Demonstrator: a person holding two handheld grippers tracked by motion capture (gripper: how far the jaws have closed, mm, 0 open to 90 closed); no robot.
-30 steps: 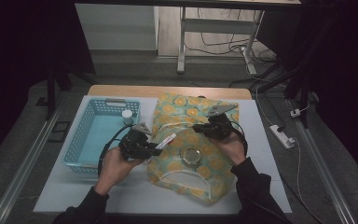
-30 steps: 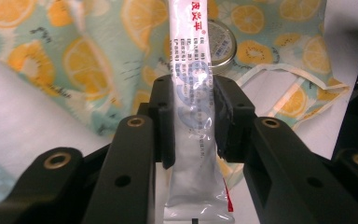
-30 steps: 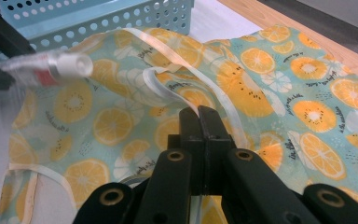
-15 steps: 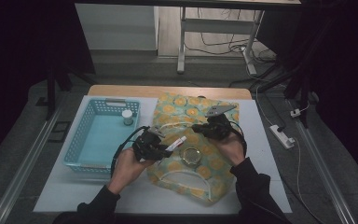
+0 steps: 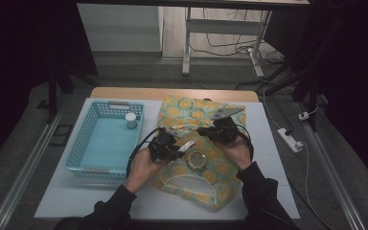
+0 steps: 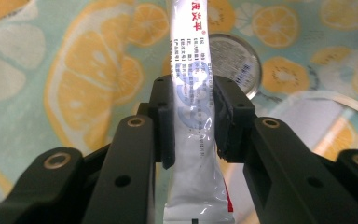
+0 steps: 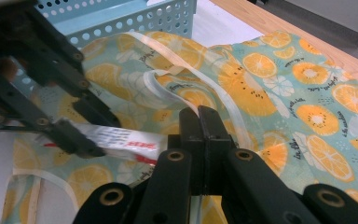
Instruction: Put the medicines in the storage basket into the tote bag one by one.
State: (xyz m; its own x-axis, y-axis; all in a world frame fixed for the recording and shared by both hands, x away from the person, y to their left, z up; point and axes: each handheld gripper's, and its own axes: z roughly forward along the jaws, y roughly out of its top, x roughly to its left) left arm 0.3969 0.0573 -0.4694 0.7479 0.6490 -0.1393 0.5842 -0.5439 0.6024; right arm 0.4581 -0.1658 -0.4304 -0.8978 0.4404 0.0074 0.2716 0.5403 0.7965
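My left gripper (image 6: 193, 107) is shut on a white tube with red and blue print (image 6: 191, 84), pads pressing its middle. It hovers over a fruit-print cloth bag (image 5: 206, 182), the tube's tip near a round silvery lid (image 5: 196, 159) lying on the cloth. In the high view the left gripper (image 5: 182, 146) sits at the bag's left side. My right gripper (image 7: 199, 121) has its jaws pressed together just above the bag (image 7: 261, 84), beside a white strap. I cannot tell whether cloth is pinched. It faces the left gripper (image 7: 81, 130) and tube (image 7: 121, 140).
A blue perforated basket (image 5: 88, 143) stands left of the bag with a small white-capped bottle (image 5: 131, 120) in its far right corner. The white table top (image 5: 100, 201) has a wooden far edge. A power strip (image 5: 291, 140) lies at the right.
My left hand has carried the tube rightward and slightly down, from the basket's edge to over the bag near the round lid. The right hand has stayed put.
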